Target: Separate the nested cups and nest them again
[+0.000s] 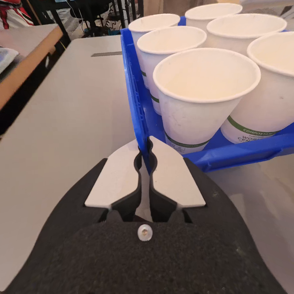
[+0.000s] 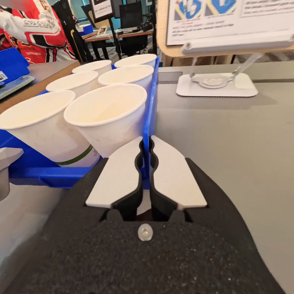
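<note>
A blue plastic bin [image 1: 135,101] holds several white paper cups with green bands [image 1: 205,89], standing upright and side by side. My left gripper [image 1: 145,148] is shut on the bin's left wall near the front corner. My right gripper [image 2: 146,146] is shut on the bin's right wall [image 2: 152,101] near its front corner. The cups [image 2: 105,111] also show in the right wrist view, left of that wall. The other gripper's grey fingertip [image 2: 9,155] shows at the left edge of the right wrist view.
The bin rests on a grey table [image 1: 71,111]. A white stand with an instruction sheet [image 2: 216,85] sits on the table [image 2: 222,135] at the back right. A wooden table [image 1: 28,63] stands to the left. A person in a red and white jersey [image 2: 36,30] is behind it.
</note>
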Action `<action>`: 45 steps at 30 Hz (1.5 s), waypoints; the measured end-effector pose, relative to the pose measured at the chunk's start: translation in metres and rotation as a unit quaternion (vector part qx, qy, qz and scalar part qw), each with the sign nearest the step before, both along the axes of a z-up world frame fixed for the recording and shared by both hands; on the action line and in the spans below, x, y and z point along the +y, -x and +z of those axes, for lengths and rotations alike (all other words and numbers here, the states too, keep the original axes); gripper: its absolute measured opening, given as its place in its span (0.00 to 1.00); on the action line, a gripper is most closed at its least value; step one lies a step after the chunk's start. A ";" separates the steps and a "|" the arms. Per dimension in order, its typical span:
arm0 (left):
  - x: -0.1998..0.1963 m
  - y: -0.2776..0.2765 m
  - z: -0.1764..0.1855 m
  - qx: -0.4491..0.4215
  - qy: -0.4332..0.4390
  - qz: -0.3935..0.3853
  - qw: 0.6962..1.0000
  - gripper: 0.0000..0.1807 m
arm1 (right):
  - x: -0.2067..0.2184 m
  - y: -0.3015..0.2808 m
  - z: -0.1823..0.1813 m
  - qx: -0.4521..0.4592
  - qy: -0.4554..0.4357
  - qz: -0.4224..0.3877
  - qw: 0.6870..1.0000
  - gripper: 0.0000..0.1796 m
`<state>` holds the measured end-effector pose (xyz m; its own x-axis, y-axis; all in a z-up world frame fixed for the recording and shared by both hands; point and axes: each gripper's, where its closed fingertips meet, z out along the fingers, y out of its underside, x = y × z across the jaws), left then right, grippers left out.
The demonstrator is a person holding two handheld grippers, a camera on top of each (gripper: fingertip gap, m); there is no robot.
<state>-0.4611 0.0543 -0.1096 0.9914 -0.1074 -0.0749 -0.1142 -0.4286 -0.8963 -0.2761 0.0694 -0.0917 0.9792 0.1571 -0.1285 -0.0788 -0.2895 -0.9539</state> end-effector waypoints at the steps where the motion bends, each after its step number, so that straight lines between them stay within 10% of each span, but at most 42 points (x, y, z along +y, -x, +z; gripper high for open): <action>1: 0.004 0.013 0.002 0.004 -0.001 0.000 1.000 0.01 | 0.003 0.012 -0.002 0.004 0.006 0.004 1.000 0.02; 15: 0.033 0.058 -0.028 -0.024 -0.010 -0.014 1.000 0.02 | 0.007 0.053 -0.033 -0.001 0.025 0.056 0.998 0.06; 21: 0.004 0.080 -0.002 0.002 -0.038 0.068 0.997 0.24 | -0.034 0.018 -0.013 0.014 0.015 0.138 0.990 0.15; 27: -0.060 -0.031 0.018 -0.247 -0.034 -0.100 0.963 0.32 | -0.077 -0.099 0.004 0.033 0.002 0.210 0.977 0.25; 37: -0.096 -0.219 -0.005 -0.272 -0.026 -0.180 0.945 0.38 | -0.101 -0.285 -0.003 -0.034 -0.029 0.096 0.994 0.35; 45: -0.089 -0.215 -0.010 -0.194 -0.017 -0.153 0.969 0.42 | -0.108 -0.283 -0.027 0.000 -0.001 0.098 0.995 0.35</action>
<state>-0.2458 -0.0350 -0.1197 0.8675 -0.4055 0.2881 0.1170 -0.3966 -0.9105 0.0072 -0.0386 -0.1184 0.9293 0.3462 -0.1283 -0.0211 -0.2973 -0.9545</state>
